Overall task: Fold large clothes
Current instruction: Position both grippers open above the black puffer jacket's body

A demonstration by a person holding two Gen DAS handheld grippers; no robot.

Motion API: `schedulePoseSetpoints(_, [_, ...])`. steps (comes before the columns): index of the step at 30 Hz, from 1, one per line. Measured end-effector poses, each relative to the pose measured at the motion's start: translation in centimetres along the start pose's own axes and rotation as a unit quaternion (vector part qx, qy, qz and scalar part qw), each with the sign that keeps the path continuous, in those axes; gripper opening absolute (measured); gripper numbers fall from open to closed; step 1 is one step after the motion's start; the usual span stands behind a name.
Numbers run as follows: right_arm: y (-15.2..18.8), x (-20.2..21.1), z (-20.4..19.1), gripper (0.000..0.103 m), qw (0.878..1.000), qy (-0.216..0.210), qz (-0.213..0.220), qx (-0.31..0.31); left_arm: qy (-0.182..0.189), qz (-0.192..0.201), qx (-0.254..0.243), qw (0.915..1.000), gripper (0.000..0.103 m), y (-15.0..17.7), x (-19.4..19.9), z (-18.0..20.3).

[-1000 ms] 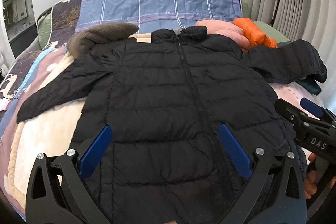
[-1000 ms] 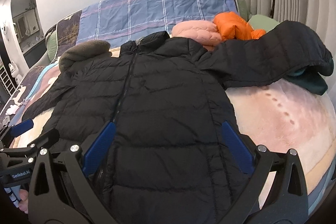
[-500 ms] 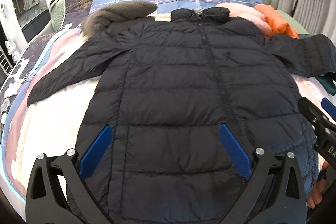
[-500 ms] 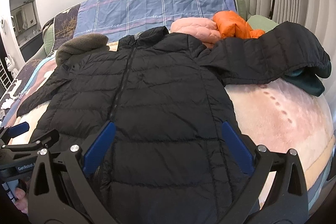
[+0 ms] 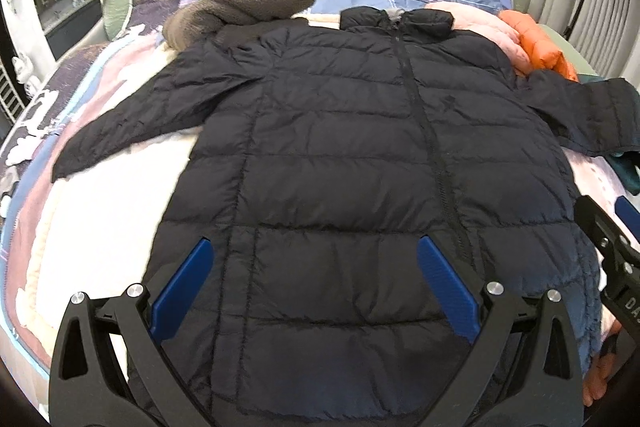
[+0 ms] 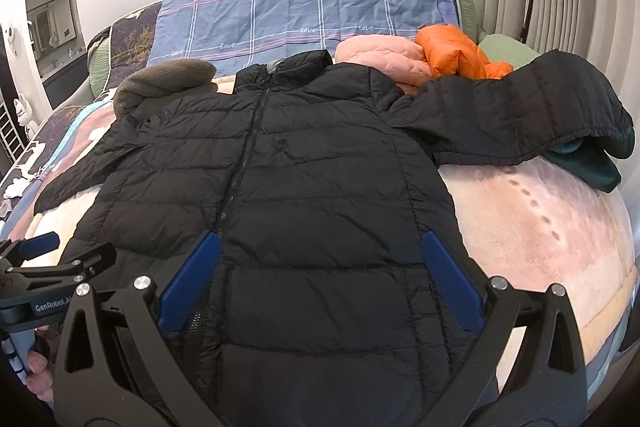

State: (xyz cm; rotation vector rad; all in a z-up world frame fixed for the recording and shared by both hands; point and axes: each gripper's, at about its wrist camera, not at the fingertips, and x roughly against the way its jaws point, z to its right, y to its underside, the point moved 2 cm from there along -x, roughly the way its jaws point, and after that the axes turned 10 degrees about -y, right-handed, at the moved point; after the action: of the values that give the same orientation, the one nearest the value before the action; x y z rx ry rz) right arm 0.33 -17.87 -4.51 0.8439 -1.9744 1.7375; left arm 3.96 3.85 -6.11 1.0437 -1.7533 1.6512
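With my left gripper [image 5: 312, 287] and right gripper [image 6: 320, 279] both spread wide and empty, the black puffer jacket [image 5: 360, 167] lies flat, zipped, on the bed [image 6: 540, 227].

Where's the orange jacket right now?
In the right wrist view the orange jacket lies at the far right of the bed, beside the pink jacket, just behind the black jacket's sleeve.

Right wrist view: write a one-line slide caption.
Open right gripper poised over a zipped black puffer jacket spread on the bed, its far sleeve draped over other clothes.
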Motion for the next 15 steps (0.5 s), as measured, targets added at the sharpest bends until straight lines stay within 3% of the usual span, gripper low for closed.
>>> schedulePoseSetpoints(8, [-0.05,0.32,0.23,0.101,1.0,0.005,0.005,-0.006,0.058,-0.048,0.001,0.9972,0.102,0.55,-0.31,0.81])
schedulePoseSetpoints(15, [0.16,0.36,0.28,0.101,1.0,0.004,0.004,-0.005,0.041,-0.058,0.011,0.9974,0.102,0.86,-0.56,0.32])
